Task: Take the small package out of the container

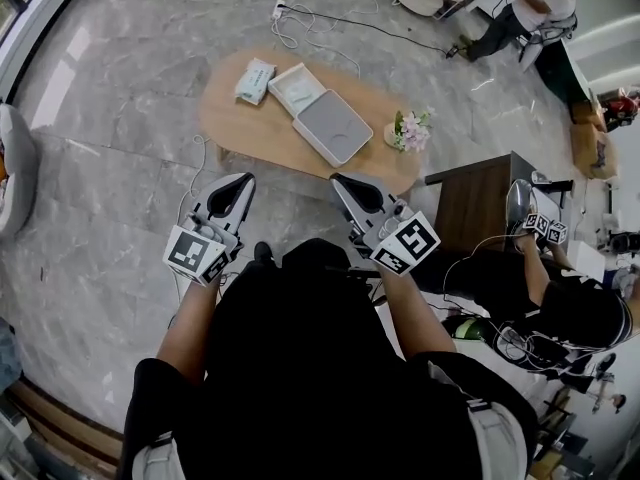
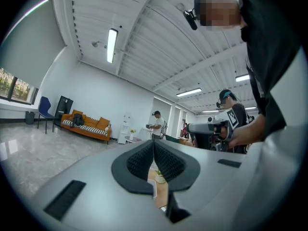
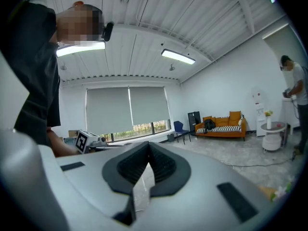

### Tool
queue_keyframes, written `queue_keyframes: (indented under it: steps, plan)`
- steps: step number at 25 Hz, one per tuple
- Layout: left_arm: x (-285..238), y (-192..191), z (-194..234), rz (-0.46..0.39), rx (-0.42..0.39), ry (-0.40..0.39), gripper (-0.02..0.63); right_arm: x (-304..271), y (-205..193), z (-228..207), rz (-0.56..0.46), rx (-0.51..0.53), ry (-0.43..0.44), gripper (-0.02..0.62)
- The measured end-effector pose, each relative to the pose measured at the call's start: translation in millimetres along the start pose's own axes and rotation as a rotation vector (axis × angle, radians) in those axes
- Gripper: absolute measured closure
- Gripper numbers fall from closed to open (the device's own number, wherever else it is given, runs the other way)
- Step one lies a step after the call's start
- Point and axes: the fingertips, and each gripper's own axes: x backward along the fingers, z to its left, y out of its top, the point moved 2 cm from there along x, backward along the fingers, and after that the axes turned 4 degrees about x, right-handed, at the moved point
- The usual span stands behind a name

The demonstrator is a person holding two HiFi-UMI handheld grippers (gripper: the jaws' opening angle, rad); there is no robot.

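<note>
The small pale-blue package [image 1: 255, 80] lies on the oval wooden table [image 1: 235, 128], just left of a white open container [image 1: 297, 89]. A grey flat lid or box [image 1: 333, 126] lies against the container's right side. My left gripper [image 1: 243, 181] and right gripper [image 1: 340, 181] are both held up in front of my chest, short of the table's near edge, and touch nothing. The left gripper's [image 2: 153, 148] pads meet with nothing between them. So do the right gripper's [image 3: 147, 150]. Each gripper points out over the room, not at the table.
A small flower pot [image 1: 410, 130] stands at the table's right end. A dark side table [image 1: 480, 193] and a seated person [image 1: 560, 298] with grippers are at my right. A cable [image 1: 330, 18] crosses the floor behind the table. Another person [image 1: 520, 8] stands far back.
</note>
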Motion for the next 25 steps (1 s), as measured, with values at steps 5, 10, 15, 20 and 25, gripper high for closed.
queue_keyframes:
  steps: [5, 10, 15, 20, 25]
  plan:
    - [-30, -4, 23, 0.006, 0.013, -0.008, 0.588, -11, -4, -35, 0.006, -0.012, -0.023, 0.583]
    - [-62, -5, 46, 0.029, 0.017, 0.005, 0.588, -30, -14, -71, 0.009, -0.039, -0.012, 0.583]
    - [-100, -8, 76, 0.057, 0.021, 0.041, 0.588, -53, -28, -126, 0.023, -0.078, 0.002, 0.583]
    - [-156, -15, 116, 0.113, 0.042, 0.075, 0.588, -74, -48, -205, 0.062, -0.135, -0.006, 0.583]
    - [-210, -12, 145, 0.133, 0.071, 0.107, 0.588, -105, -57, -272, 0.104, -0.131, 0.026, 0.583]
